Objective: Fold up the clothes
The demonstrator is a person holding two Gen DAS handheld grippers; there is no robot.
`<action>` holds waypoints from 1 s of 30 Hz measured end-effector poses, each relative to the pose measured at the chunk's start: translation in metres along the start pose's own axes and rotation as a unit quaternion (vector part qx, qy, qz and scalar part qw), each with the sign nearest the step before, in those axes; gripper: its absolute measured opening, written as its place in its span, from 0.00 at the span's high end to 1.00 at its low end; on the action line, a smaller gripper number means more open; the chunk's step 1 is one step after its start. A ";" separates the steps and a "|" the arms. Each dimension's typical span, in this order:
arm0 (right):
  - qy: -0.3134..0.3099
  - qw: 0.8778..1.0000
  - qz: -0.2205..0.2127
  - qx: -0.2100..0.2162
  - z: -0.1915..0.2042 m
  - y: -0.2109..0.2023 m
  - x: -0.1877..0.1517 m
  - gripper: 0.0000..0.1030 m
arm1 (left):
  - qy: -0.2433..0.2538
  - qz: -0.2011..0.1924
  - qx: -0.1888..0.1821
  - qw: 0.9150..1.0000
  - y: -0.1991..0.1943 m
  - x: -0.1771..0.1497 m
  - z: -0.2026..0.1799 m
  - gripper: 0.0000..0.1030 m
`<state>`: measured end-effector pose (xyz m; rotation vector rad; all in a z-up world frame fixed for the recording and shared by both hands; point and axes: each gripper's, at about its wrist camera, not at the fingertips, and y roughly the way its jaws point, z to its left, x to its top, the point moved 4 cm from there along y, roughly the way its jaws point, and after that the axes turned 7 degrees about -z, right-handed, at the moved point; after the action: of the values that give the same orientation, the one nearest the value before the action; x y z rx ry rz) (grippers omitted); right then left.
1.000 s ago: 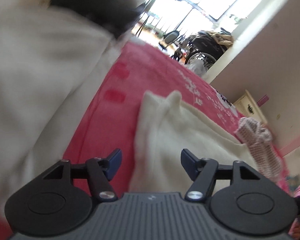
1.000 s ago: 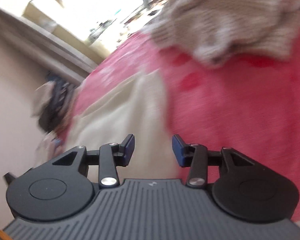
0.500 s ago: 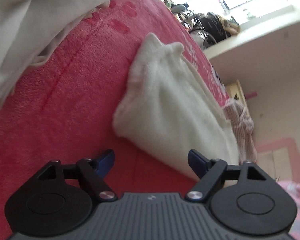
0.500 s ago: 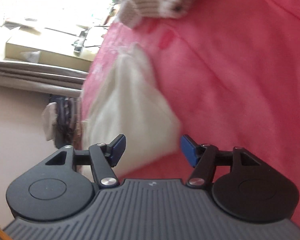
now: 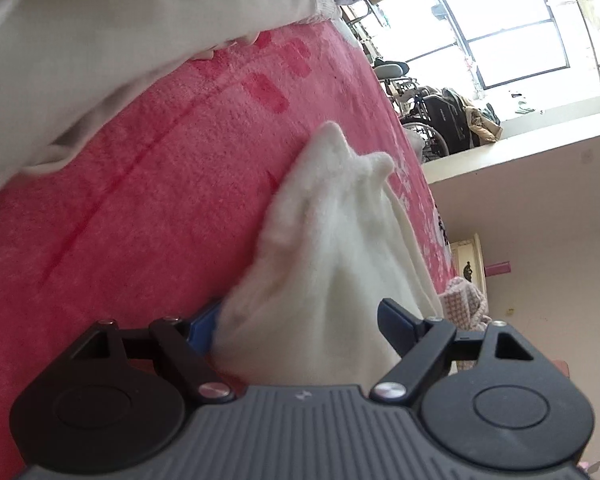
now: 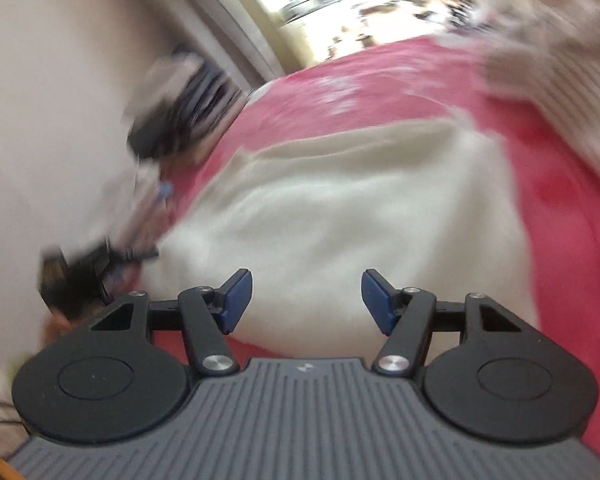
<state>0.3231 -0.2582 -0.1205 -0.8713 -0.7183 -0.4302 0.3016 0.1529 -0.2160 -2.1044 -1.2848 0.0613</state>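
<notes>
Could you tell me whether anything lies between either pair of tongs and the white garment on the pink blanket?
Nothing visible does. The left tongs stand open with a corner of the white garment already between the fingers. The right tongs are open just over the same garment, which lies on the pink blanket.

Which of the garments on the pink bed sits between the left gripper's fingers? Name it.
The fluffy white garment, lying right between the open left gripper tips. The cream fabric lies bunched further off, and the pink checked knit sits beyond.

At lower centre, the right tool (image 6: 306, 300) stands open over a blurred cream garment (image 6: 360, 216) spread across the pink bed (image 6: 572, 240).
</notes>
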 end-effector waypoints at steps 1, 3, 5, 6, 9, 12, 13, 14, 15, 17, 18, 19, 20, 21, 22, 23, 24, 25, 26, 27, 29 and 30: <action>-0.029 1.000 0.005 -0.003 0.008 0.013 0.004 0.43 | -0.001 -0.001 -0.001 1.000 0.002 0.001 -0.001 0.19; -0.087 0.996 0.016 -0.010 0.025 0.039 0.011 0.47 | -0.004 -0.003 -0.003 1.000 0.006 0.004 -0.001 0.19; -0.136 0.990 0.026 -0.023 0.034 0.063 0.016 0.57 | -0.004 -0.006 -0.001 1.000 0.008 0.005 -0.001 0.21; -0.158 0.987 0.031 -0.031 0.037 0.075 0.019 0.59 | 0.005 -0.007 0.008 1.000 0.009 0.005 -0.003 0.23; -0.185 0.980 0.046 -0.052 0.037 0.113 0.026 0.70 | 0.032 -0.011 0.031 0.999 0.011 0.002 -0.009 0.37; -0.198 0.976 0.059 -0.063 0.033 0.150 0.035 0.73 | 0.056 -0.014 0.041 0.997 0.011 -0.001 -0.013 0.49; -0.200 0.975 0.062 -0.069 0.030 0.162 0.038 0.73 | 0.064 -0.015 0.044 0.997 0.012 -0.001 -0.014 0.50; -0.190 0.977 0.065 -0.076 0.023 0.175 0.042 0.74 | 0.071 -0.016 0.046 0.996 0.012 -0.002 -0.015 0.51; -0.180 0.978 0.067 -0.084 0.017 0.188 0.046 0.75 | 0.076 -0.017 0.047 0.996 0.011 -0.003 -0.015 0.51; -0.145 0.983 0.065 -0.088 0.003 0.206 0.055 0.75 | 0.081 -0.019 0.048 0.995 0.011 -0.003 -0.016 0.51; -0.126 0.986 0.060 -0.087 -0.002 0.210 0.060 0.76 | 0.083 -0.021 0.048 0.995 0.010 -0.004 -0.015 0.51; -0.107 0.989 0.056 -0.085 -0.006 0.212 0.064 0.77 | 0.086 -0.022 0.049 0.995 0.009 -0.004 -0.015 0.52; -0.089 0.991 0.050 -0.082 -0.008 0.209 0.068 0.78 | 0.090 -0.024 0.050 0.994 0.008 -0.004 -0.016 0.52; -0.074 0.994 0.037 -0.078 -0.009 0.202 0.071 0.78 | 0.094 -0.027 0.051 0.994 0.007 -0.005 -0.016 0.53; -0.059 0.995 0.025 -0.072 -0.009 0.192 0.074 0.75 | 0.098 -0.031 0.052 0.993 0.005 -0.006 -0.017 0.54; -0.044 0.997 0.014 -0.061 -0.008 0.176 0.075 0.74 | 0.103 -0.035 0.053 0.993 0.004 -0.007 -0.018 0.57; -0.037 0.998 0.007 -0.049 -0.005 0.160 0.074 0.74 | 0.108 -0.040 0.054 0.992 0.003 -0.008 -0.019 0.58; -0.047 0.998 0.009 -0.035 0.003 0.146 0.069 0.74 | 0.114 -0.045 0.055 0.991 0.001 -0.009 -0.021 0.61; -0.057 0.998 0.012 -0.020 0.011 0.131 0.064 0.74 | 0.121 -0.051 0.057 0.990 -0.001 -0.010 -0.024 0.65; -0.072 0.997 0.015 -0.009 0.019 0.118 0.058 0.74 | 0.129 -0.058 0.058 0.988 -0.003 -0.011 -0.028 0.67; -0.121 0.992 0.039 -0.002 0.032 0.108 0.034 0.74 | 0.149 -0.076 0.059 0.984 -0.009 -0.014 -0.040 0.71; -0.146 0.988 0.049 -0.002 0.036 0.108 0.020 0.74 | 0.161 -0.085 0.056 0.982 -0.013 -0.015 -0.048 0.72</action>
<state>0.3883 -0.1669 -0.1483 -0.9796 -0.9399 -0.2174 0.3014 0.1197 -0.1756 -1.8127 -1.2269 -0.2656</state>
